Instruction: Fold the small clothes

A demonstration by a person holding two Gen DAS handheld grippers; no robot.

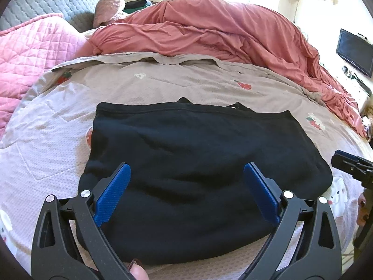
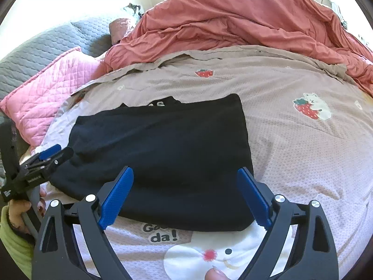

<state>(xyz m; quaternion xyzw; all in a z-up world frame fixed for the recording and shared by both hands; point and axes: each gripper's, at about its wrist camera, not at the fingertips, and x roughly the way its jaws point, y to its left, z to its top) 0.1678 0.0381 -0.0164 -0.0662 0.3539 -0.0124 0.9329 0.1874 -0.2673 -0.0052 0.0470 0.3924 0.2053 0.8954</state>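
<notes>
A black garment (image 1: 186, 163) lies folded flat on the bed, roughly rectangular; it also shows in the right wrist view (image 2: 167, 154), with white lettering peeking out at its far edge. My left gripper (image 1: 186, 170) is open and empty, its blue pads over the garment's near left part. My right gripper (image 2: 185, 175) is open and empty over the garment's near right edge. In the left wrist view the right gripper (image 1: 349, 163) shows at the right edge. In the right wrist view the left gripper (image 2: 53, 155) shows at the garment's left edge.
The bed cover (image 1: 58, 140) is pale pink-beige with strawberry and bear prints (image 2: 312, 107). A rumpled red duvet (image 1: 209, 30) lies at the back. A pink quilted pillow (image 1: 28, 53) and a grey headboard (image 1: 46, 0) are at the left. A dark screen (image 1: 354, 51) is at the right.
</notes>
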